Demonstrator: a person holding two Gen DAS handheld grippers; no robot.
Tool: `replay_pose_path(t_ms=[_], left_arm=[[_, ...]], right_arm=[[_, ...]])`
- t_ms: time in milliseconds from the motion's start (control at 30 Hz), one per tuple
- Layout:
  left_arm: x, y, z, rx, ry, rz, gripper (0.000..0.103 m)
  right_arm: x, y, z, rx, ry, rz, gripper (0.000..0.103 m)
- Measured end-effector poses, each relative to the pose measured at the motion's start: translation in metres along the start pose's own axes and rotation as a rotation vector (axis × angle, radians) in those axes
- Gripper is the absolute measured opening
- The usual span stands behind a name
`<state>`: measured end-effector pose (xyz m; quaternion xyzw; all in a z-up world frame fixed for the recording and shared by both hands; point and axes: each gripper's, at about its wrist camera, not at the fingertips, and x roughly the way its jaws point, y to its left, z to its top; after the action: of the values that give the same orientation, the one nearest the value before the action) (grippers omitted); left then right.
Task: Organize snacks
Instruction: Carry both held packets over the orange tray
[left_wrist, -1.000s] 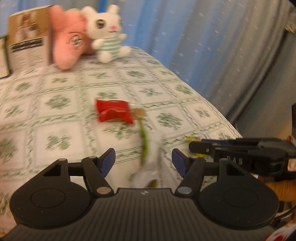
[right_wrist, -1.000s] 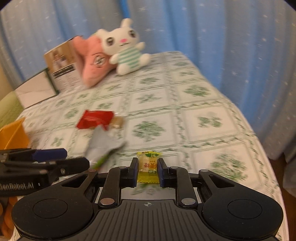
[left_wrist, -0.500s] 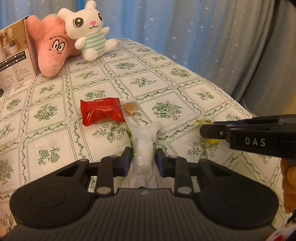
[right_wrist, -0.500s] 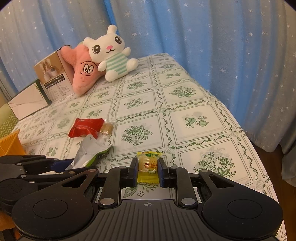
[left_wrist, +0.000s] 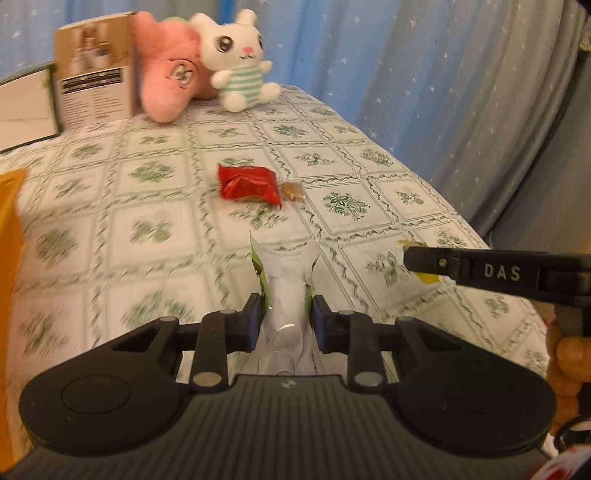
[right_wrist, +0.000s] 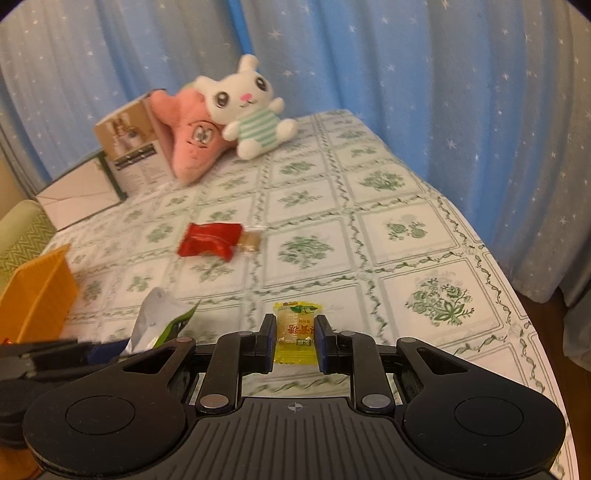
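Observation:
My left gripper (left_wrist: 286, 323) is shut on a silver and green snack pouch (left_wrist: 286, 277) and holds it above the table. The pouch also shows in the right wrist view (right_wrist: 159, 321). My right gripper (right_wrist: 295, 341) is shut on a small yellow candy packet (right_wrist: 296, 330), lifted off the cloth; it enters the left wrist view (left_wrist: 410, 258) from the right. A red snack packet (left_wrist: 249, 182) and a small brown wrapped candy (left_wrist: 292, 190) lie mid-table; both show in the right wrist view, the packet (right_wrist: 210, 240) and the candy (right_wrist: 251, 240).
An orange bin (right_wrist: 37, 295) stands at the left, its edge in the left wrist view (left_wrist: 9, 221). A pink plush (right_wrist: 194, 140), a white bunny plush (right_wrist: 251, 110) and a cardboard box (right_wrist: 131, 147) stand at the back. Blue curtains hang behind. The table edge (right_wrist: 517, 295) curves along the right.
My left gripper closed on the pouch and has lifted it; the view has swung so the orange bin edge shows. My right gripper kept hold of the yellow candy and rose slightly.

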<state>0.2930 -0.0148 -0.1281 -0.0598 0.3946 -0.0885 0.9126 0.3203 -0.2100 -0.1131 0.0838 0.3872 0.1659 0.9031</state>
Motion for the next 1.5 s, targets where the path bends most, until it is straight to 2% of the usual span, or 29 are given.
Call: replay_pose_path(t_ms=[267, 700, 900, 1133, 1500], left_arm=[[-0.079, 0.019, -0.026, -0.103, -0.077, 0.045, 0.026], [-0.192, 0.047, -0.054, -0.152, -0.182, 0.098, 0.026], [-0.227, 0.067, -0.07, -0.183, -0.204, 0.134, 0.026], [-0.262, 0.093, -0.082, -0.21, -0.233, 0.185, 0.026], [-0.29, 0.13, -0.089, -0.239, -0.25, 0.243, 0.026]], right_arm=[[-0.054, 0.044, -0.029, 0.011, -0.076, 0.057, 0.022], [-0.12, 0.119, -0.077, -0.059, -0.129, 0.084, 0.022], [-0.137, 0.155, -0.093, -0.104, -0.124, 0.113, 0.022], [-0.145, 0.195, -0.097, -0.16, -0.124, 0.16, 0.022], [-0.139, 0.245, -0.096, -0.228, -0.116, 0.226, 0.022]])
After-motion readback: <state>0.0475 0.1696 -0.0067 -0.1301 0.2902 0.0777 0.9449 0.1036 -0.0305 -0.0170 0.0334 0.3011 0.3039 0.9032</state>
